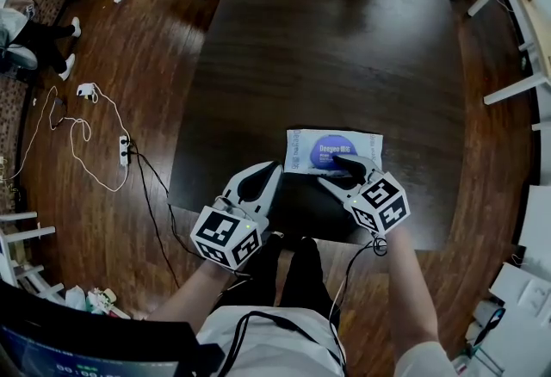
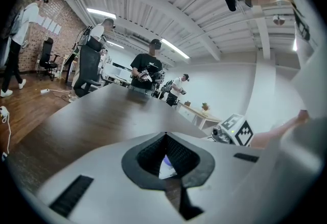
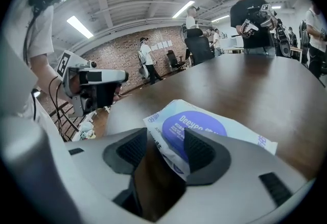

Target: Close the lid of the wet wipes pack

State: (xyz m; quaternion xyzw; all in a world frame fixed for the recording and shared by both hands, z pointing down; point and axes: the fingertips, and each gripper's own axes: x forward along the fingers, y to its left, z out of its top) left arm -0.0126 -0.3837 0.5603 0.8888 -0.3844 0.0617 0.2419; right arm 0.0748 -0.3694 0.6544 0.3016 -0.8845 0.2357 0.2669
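Under right claw [image 1: 341, 172]: wet wipes pack [image 1: 365, 144] edge hidden.

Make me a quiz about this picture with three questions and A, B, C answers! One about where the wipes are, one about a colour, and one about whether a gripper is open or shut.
1. Where does the wet wipes pack lie?
A. on the floor
B. on the dark table
C. on a chair

2. What colour is the oval patch on top of the pack?
A. red
B. green
C. blue-purple

3. How do the jaws of the right gripper stand?
A. apart
B. pressed together
C. clamped on a cable

Answers:
1. B: the head view shows the pack flat on the table, near the edge by the person.
2. C: the right gripper view shows a blue-purple oval on the white pack.
3. A: that view shows a wide gap between the jaws, with the pack's corner in it.
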